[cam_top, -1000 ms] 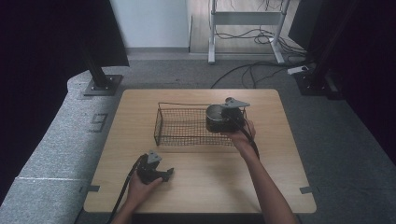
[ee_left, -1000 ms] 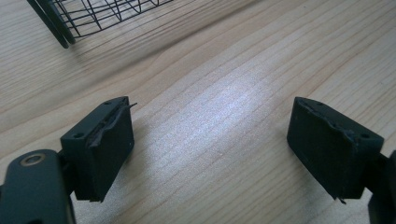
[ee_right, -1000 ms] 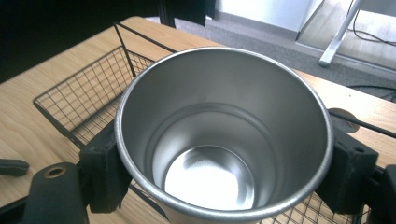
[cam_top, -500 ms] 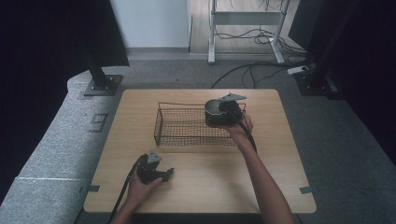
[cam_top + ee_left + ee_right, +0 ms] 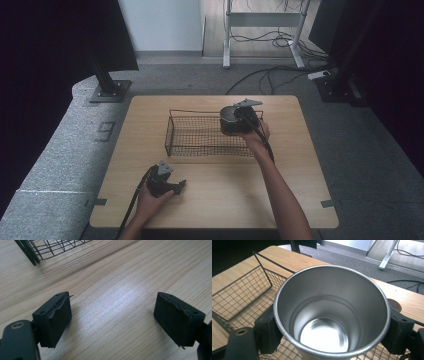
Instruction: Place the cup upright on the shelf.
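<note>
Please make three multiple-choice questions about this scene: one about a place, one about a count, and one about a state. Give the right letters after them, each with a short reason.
1. Where is the metal cup?
A. over the right end of the wire basket
B. beside the left gripper
C. on the floor

2. How many cups are there?
A. three
B. one
C. two

3. How do the left gripper's jaws stand?
A. shut on the cup
B. shut on the basket
C. open, with bare table between them

Answers: 1 A, the right gripper holds it there in the high view; 2 B, just one shows; 3 C, the left gripper view shows wood between the pads.
</note>
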Tool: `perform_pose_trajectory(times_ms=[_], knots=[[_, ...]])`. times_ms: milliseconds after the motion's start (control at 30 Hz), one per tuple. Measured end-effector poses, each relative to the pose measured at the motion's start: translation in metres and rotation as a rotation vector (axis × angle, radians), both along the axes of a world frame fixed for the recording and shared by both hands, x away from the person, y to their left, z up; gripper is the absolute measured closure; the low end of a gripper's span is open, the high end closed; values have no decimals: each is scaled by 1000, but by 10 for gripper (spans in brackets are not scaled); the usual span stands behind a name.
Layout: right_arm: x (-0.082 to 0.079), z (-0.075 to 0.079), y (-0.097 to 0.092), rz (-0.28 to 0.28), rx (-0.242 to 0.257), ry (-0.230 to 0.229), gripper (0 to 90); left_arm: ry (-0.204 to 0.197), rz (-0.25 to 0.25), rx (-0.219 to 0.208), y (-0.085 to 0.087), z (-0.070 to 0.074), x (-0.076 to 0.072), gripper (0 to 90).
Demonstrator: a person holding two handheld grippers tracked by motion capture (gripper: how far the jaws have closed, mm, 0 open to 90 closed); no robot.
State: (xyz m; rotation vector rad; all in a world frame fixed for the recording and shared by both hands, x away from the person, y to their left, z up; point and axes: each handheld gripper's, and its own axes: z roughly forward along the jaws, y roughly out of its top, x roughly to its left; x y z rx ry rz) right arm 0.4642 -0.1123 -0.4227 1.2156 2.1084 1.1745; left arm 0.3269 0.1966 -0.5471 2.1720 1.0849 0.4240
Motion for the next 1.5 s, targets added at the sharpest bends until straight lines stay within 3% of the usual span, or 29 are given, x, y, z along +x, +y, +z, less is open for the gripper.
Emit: perform_pose_trajectory(times_ms=[933,1300,1500], knots=[[21,-43,0,-45,-12,89,183,1,-2,2,0,0,0,146],[22,-54,10,-46,-98,115,182,1,-3,2,0,0,0,146],[22,-56,12,-44,-96,137,182,1,-3,2,0,0,0,146]])
